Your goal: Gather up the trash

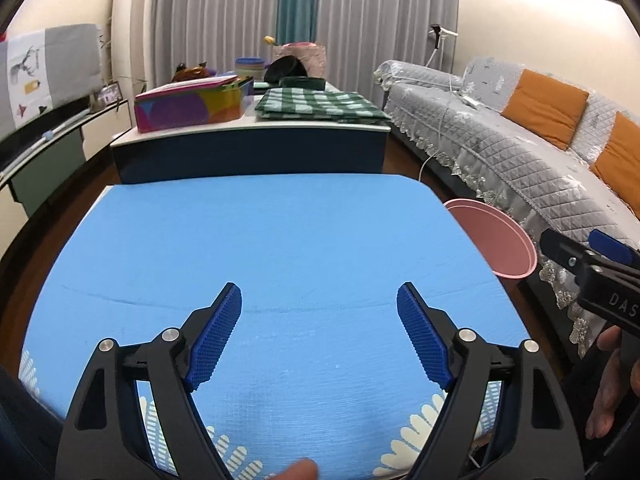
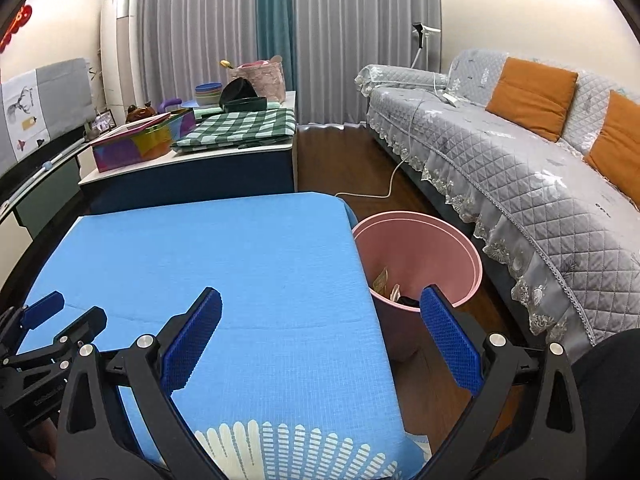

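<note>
Left wrist view held the left gripper (image 1: 319, 334) spread wide and empty above the blue tablecloth (image 1: 280, 248), pink bin (image 2: 416, 256) on the floor just beside the table's right edge, scraps of trash (image 2: 386, 282) inside it, right gripper (image 2: 322, 338) likewise wide apart, gripping nothing.

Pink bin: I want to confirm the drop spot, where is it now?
The pink bin stands on the wooden floor just off the right edge of the blue table, between it and the grey sofa.
</note>
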Tool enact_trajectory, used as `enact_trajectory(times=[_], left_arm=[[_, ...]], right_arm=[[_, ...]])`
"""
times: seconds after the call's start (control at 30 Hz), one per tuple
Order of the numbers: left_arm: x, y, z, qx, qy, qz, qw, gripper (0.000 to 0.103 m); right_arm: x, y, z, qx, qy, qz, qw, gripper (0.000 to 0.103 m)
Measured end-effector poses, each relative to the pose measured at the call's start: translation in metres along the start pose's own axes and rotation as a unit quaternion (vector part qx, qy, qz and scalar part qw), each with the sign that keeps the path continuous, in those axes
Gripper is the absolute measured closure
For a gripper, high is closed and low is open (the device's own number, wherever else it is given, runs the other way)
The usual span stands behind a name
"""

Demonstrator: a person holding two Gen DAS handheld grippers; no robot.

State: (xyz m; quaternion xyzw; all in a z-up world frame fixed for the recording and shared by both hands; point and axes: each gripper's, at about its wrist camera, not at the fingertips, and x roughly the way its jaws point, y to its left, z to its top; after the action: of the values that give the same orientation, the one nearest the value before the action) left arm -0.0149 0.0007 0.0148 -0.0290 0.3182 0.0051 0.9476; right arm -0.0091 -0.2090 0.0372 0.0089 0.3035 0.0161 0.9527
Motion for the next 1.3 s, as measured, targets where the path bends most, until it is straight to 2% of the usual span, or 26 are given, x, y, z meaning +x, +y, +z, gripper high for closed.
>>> enact_trajectory(times=[0.2, 0.43, 1.3], left_arm=[[-0.0019, 0.0007, -0.0003, -0.01, -0.003, 0.013, 0.9999, 0.024], [0.0005, 0.0008, -0.0027, -0.017, 0.005, 0.01, 0.9998, 0.02], [0.0014, 0.0016, -0.0028, -0.024, 0.007, 0.013, 0.9996, 0.02]], right_arm=[[0.0053, -0.0016, -0.0012, 0.005, 0.005, -0.007, 1.0, 0.005], [0.0037, 0.0004, -0.0017, 0.008, 0.005, -0.006, 1.0, 0.005], [0.0076, 0.0068, -0.0029, -0.007, 0.005, -0.008, 1.0, 0.005]])
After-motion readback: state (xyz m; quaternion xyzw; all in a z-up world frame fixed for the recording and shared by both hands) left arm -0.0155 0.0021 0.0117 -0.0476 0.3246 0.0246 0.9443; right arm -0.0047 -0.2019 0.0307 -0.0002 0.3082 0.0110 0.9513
